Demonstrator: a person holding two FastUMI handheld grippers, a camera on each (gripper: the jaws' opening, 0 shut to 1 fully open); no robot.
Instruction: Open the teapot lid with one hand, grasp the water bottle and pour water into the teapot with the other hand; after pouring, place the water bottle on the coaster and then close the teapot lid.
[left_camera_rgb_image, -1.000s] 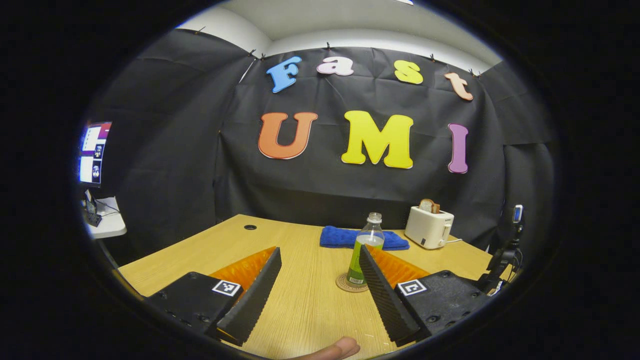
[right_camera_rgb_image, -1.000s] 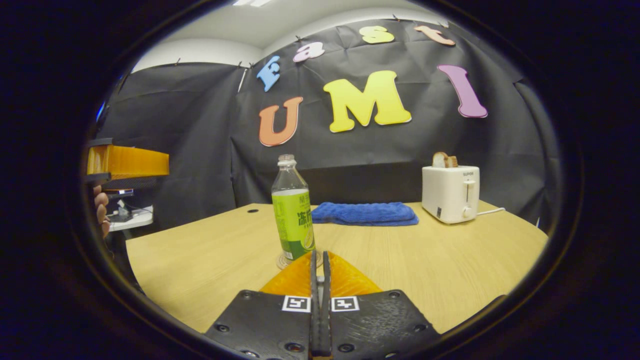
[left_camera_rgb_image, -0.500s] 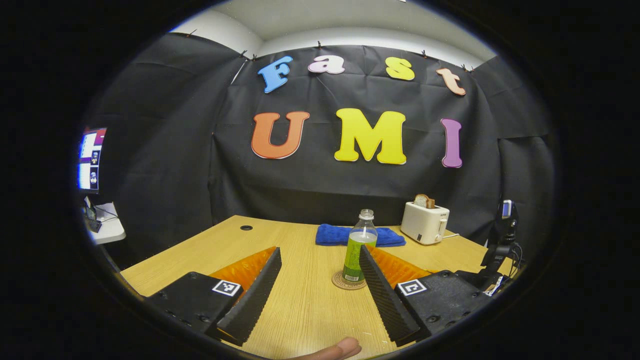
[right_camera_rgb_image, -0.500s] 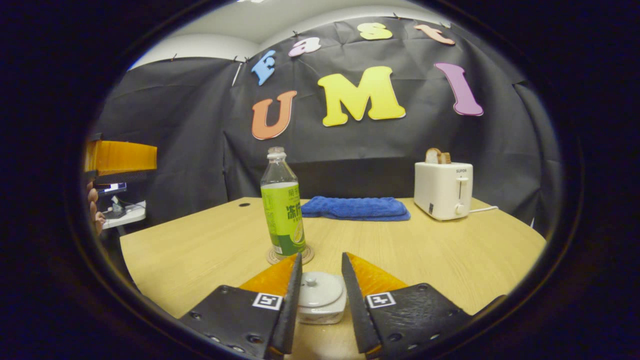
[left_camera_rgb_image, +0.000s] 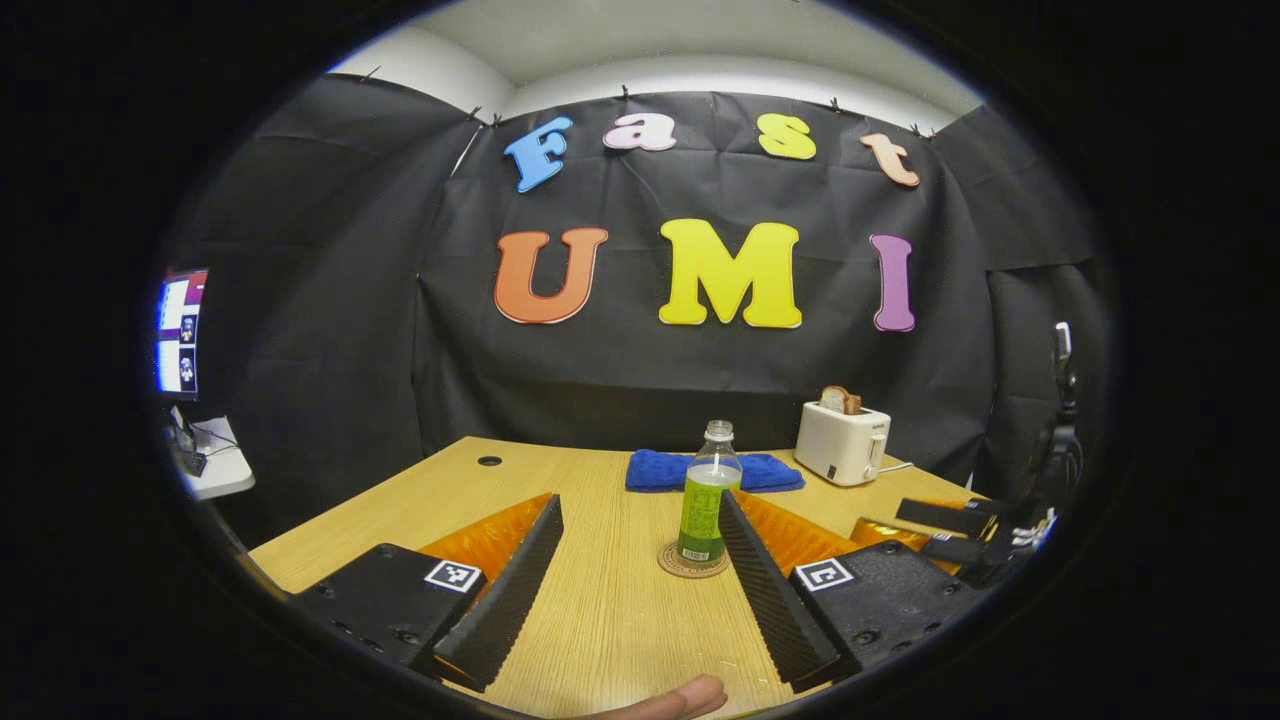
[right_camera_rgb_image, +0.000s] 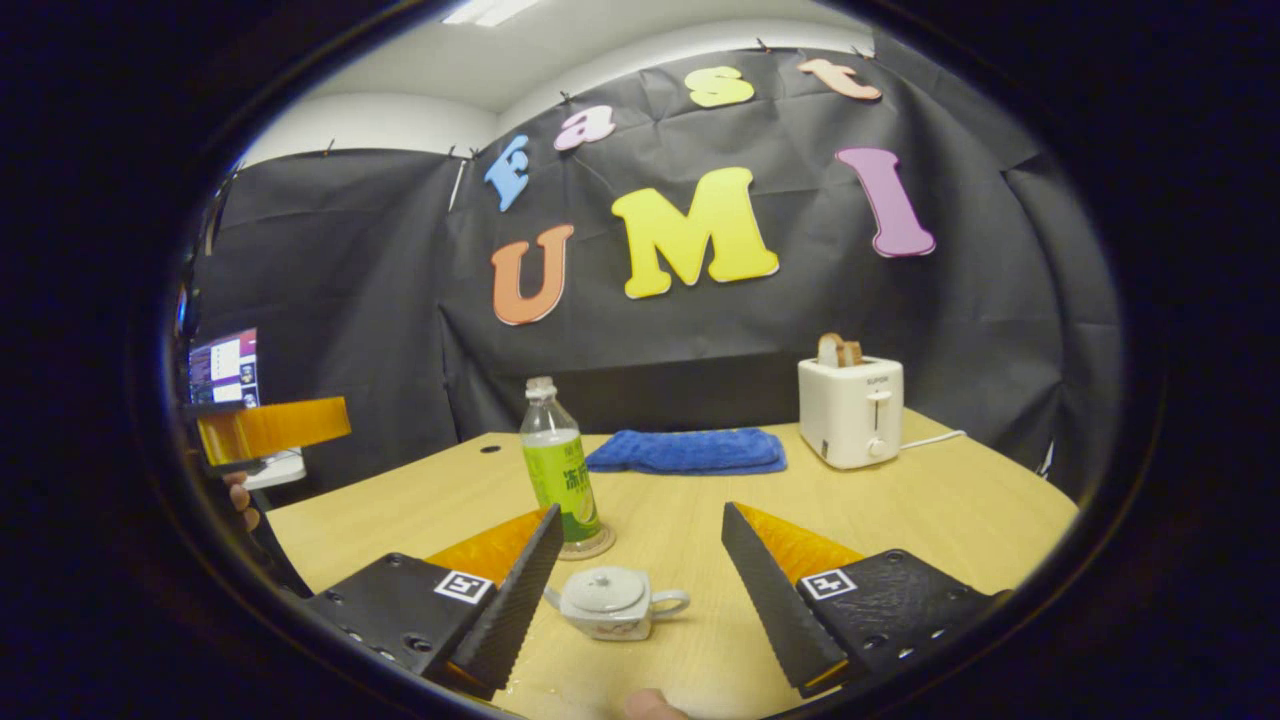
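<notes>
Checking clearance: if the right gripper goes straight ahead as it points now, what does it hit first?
Probably the teapot, lid on, between the right gripper's open fingers. The water bottle stands farther back, left of that line.

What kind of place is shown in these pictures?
Probably a recording booth set up like a kitchen corner: black cloth wall, a wooden table with a toaster, a teapot, and a monitor beside it.

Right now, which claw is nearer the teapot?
Right. The right claw hangs open just above the teapot, fingers either side. The left claw is off to the teapot's left, facing the water bottle.
</notes>
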